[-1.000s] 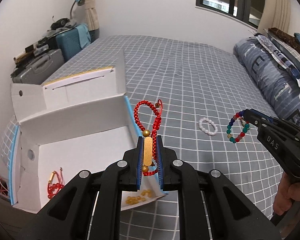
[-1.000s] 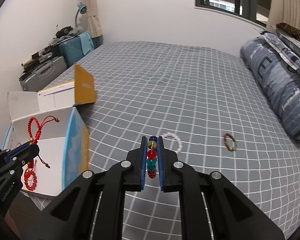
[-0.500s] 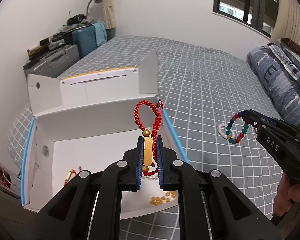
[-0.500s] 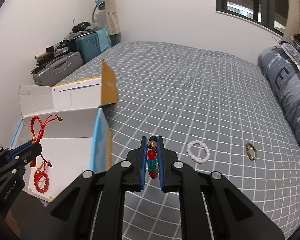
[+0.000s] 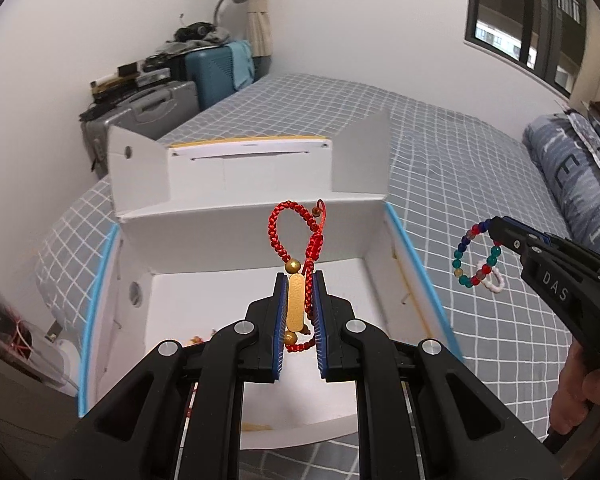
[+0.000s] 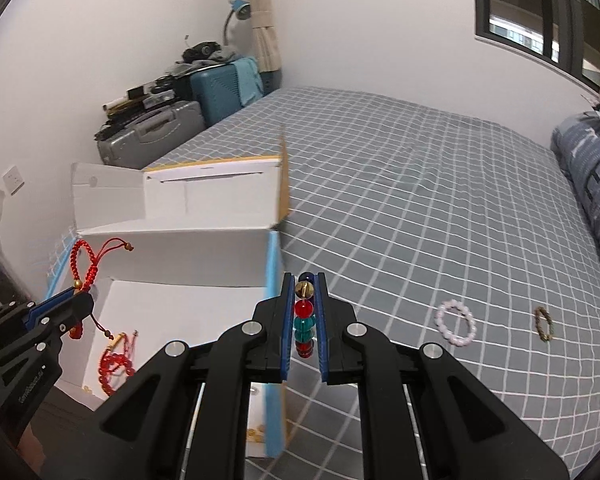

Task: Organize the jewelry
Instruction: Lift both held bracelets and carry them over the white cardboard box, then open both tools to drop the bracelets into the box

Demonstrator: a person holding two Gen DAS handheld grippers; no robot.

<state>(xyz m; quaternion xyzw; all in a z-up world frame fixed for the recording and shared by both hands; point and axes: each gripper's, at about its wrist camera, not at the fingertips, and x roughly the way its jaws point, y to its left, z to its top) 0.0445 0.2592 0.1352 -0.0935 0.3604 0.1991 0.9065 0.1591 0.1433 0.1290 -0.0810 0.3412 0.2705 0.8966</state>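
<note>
- Over the open white box (image 5: pixel 260 236): left gripper (image 5: pixel 299 312) fingers clamped on red cord bracelet (image 5: pixel 296 236).
- At 3 o'clock, over the bed (image 5: pixel 460 152): right gripper (image 6: pixel 304 316) fingers clamped on multicolour bead bracelet (image 6: pixel 304 320).

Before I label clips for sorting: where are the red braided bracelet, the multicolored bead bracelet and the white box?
red braided bracelet (image 5: pixel 296 308), left wrist view, gold bar.
multicolored bead bracelet (image 6: pixel 304 309), right wrist view, red bead.
white box (image 5: pixel 252 236), left wrist view, back wall.

Left gripper (image 5: pixel 299 312) clamping red bracelet (image 5: pixel 296 236), white box (image 5: pixel 260 232)

Soft, even indoor light, faint shadows; fisheye bending with dark corners; slight motion blur.
</note>
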